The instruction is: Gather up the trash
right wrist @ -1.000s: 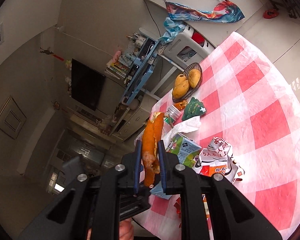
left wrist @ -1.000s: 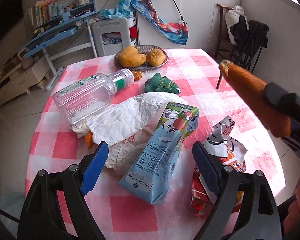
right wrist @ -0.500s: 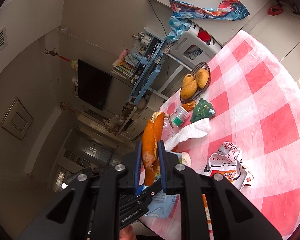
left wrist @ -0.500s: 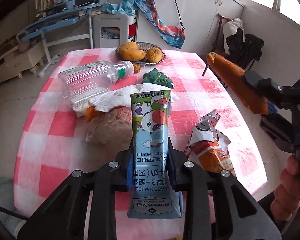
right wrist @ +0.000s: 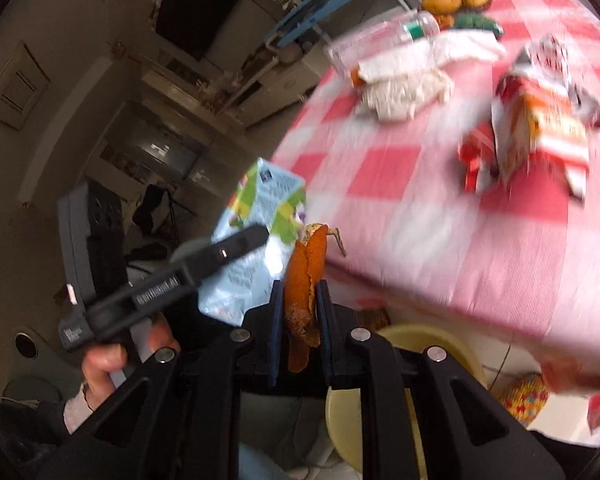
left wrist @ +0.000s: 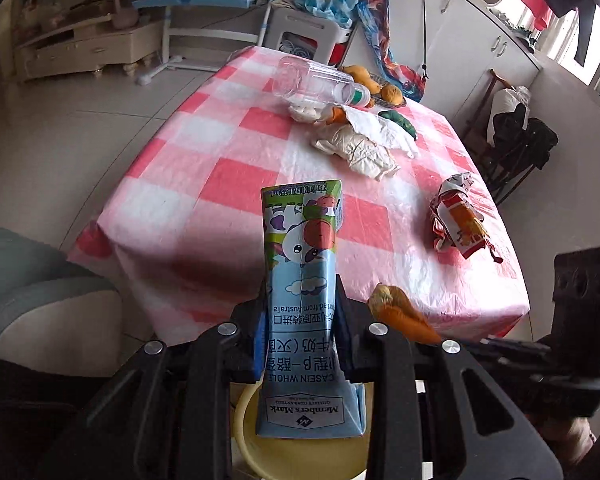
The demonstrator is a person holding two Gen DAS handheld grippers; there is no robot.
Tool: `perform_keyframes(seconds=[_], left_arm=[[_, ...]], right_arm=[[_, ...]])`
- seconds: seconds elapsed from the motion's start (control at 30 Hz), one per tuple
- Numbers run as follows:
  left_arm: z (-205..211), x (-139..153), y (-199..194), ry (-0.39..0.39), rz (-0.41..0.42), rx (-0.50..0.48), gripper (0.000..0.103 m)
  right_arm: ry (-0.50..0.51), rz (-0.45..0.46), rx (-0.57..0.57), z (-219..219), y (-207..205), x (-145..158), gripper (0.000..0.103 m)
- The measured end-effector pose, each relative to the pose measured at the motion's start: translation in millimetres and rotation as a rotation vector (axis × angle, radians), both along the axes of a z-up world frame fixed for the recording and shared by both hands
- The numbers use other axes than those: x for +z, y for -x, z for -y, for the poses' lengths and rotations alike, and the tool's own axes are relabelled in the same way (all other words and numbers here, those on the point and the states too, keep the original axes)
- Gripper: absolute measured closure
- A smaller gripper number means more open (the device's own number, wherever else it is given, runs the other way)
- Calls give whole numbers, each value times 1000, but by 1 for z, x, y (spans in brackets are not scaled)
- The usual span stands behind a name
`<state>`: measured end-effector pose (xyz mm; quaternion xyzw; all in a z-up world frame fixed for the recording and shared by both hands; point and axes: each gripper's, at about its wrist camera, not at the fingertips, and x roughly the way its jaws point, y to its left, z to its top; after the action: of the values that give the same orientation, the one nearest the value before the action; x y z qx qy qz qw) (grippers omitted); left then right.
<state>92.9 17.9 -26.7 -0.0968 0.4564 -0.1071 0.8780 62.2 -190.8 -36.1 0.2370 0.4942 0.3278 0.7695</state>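
Note:
My left gripper [left wrist: 300, 312] is shut on a blue and green milk carton [left wrist: 302, 276] and holds it upright, off the near edge of the table. My right gripper [right wrist: 300, 304] is shut on a strip of orange peel [right wrist: 306, 276]. In the right wrist view the carton [right wrist: 260, 208] hangs just left of the peel, with one of the left gripper's fingers [right wrist: 236, 246] across it. The peel [left wrist: 400, 314] shows at the right of the carton in the left wrist view. A yellow bin [left wrist: 252, 444] sits directly below both grippers, and its rim [right wrist: 420, 338] shows under the right one.
The table has a pink checked cloth [left wrist: 228, 176]. On it lie a clear plastic bottle [left wrist: 316, 82], crumpled paper [left wrist: 356, 148], a torn red snack wrapper [left wrist: 460, 220], a green toy [left wrist: 400, 120] and mangoes [left wrist: 364, 76] in a basket. A person's hand [right wrist: 112, 360] grips the left handle.
My left gripper closed on the carton, lifted it and drew back past the table's near edge. My right gripper, still holding the peel, swung down beside it. The yellow bin has come into view.

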Motion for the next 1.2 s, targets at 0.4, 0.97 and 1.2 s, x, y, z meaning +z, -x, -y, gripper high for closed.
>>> perform_keyframes(seconds=[0.4,0.97,1.2], left_arm=[[36,-23,58,-57,-72,-99,76],[15,0,72,-88,62,3,41],[5,6,72,-75,97,57,31]], right_arm=[[91,60,-172,24,32,4,59],[277,317,-335,12,30,35,37],[357,367,-306,-2,36,36,34]])
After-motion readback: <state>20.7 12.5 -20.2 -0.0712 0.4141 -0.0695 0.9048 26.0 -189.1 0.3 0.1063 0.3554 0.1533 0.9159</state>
